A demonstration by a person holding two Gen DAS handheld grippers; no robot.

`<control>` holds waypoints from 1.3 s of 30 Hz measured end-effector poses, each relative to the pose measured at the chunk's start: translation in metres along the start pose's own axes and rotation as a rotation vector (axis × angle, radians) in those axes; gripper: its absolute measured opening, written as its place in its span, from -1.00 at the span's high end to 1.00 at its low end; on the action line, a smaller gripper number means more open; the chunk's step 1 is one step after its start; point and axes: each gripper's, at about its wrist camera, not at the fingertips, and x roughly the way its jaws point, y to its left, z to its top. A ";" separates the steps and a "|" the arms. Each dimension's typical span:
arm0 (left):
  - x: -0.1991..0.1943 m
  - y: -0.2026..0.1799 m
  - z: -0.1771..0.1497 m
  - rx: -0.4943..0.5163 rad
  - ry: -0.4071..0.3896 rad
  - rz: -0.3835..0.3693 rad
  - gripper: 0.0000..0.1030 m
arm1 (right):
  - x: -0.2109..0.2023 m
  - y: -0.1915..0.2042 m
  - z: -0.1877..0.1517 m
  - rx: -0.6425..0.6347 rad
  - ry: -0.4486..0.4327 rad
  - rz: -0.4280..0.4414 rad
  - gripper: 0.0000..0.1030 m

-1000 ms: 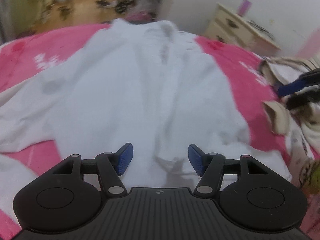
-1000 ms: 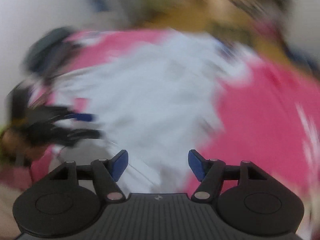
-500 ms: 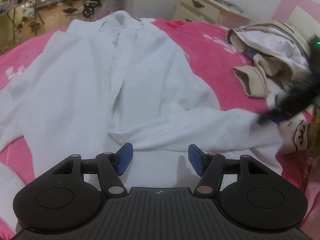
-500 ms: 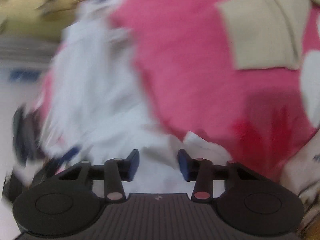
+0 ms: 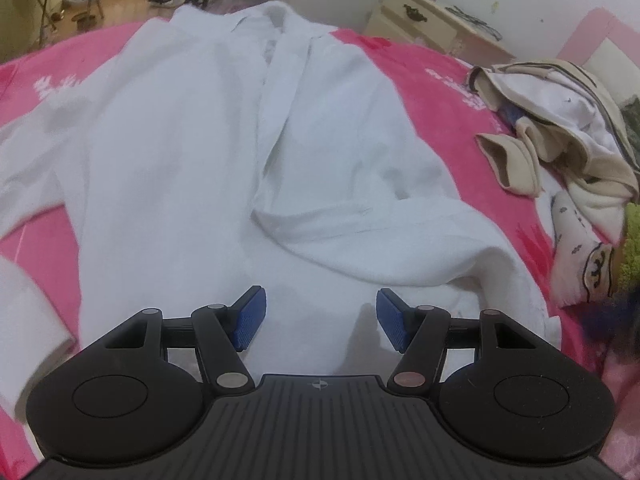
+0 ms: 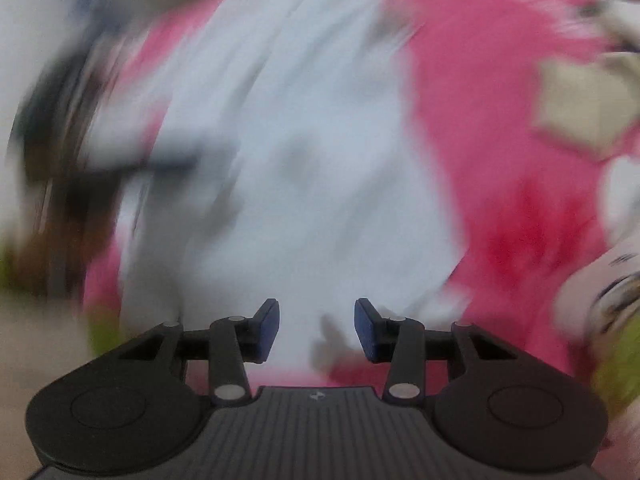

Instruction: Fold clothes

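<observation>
Left wrist view is showing your left claw (image 5: pixel 321 318) hanging wide apart and gripping nothing, low over the hem end of the white robe (image 5: pixel 192 148). That robe is lying spread on the pink bedspread (image 5: pixel 436 92), collar at the far end, one sleeve (image 5: pixel 28 184) stretching off to the left and the other sleeve (image 5: pixel 400 240) lying folded across the lower front. Further right, a heap of cream and white clothes (image 5: pixel 560 128) is sitting on the bedspread, apart from the robe, and a cream dresser (image 5: pixel 428 28) is standing beyond the bed. At the far right edge a dark blue blur is showing; you cannot tell what it is. Right wrist view is heavily smeared: your right claw (image 6: pixel 316 330) is standing parted with nothing between its pads, over the white robe (image 6: pixel 304 168), with pink bedspread (image 6: pixel 492 184) to its right
</observation>
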 end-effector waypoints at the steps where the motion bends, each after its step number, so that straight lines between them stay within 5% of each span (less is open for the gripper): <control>1: 0.000 0.002 -0.001 -0.008 0.001 0.002 -0.19 | -0.003 -0.016 0.014 0.108 -0.078 0.002 0.07; 4: -0.001 0.007 -0.002 -0.023 -0.002 0.000 -0.19 | 0.019 -0.073 0.043 0.394 -0.179 -0.011 -0.12; 6: -0.002 0.010 -0.003 -0.032 -0.004 -0.001 -0.19 | 0.051 -0.108 0.050 0.566 -0.109 -0.010 -0.12; 10: 0.001 0.017 -0.003 -0.048 0.002 -0.003 -0.19 | 0.079 -0.123 0.046 0.684 -0.131 0.054 -0.09; 12: 0.002 0.020 -0.004 -0.057 0.006 -0.004 -0.19 | 0.074 -0.113 0.051 0.606 -0.163 0.158 0.32; 16: 0.003 0.026 -0.004 -0.078 0.009 -0.006 -0.19 | 0.066 -0.082 0.056 0.481 -0.173 0.250 0.74; 21: -0.006 0.032 -0.003 -0.097 -0.016 0.007 -0.19 | 0.037 -0.045 0.065 0.255 -0.218 0.394 0.85; 24: -0.009 0.037 -0.002 -0.119 -0.024 0.001 -0.19 | 0.028 -0.001 0.055 0.002 -0.130 0.397 0.85; 27: -0.010 0.038 -0.002 -0.123 -0.026 -0.005 -0.19 | 0.024 0.030 0.047 -0.181 -0.096 0.314 0.85; 32: -0.006 0.032 -0.005 -0.104 -0.014 -0.017 -0.19 | 0.035 0.009 0.076 -0.141 -0.188 0.089 0.68; 36: -0.001 0.025 -0.009 -0.063 0.004 -0.016 -0.19 | 0.061 -0.004 0.104 -0.177 -0.177 0.045 0.59; 39: 0.005 0.020 -0.012 -0.028 0.015 -0.001 -0.19 | 0.084 -0.023 0.122 -0.090 -0.082 0.067 0.52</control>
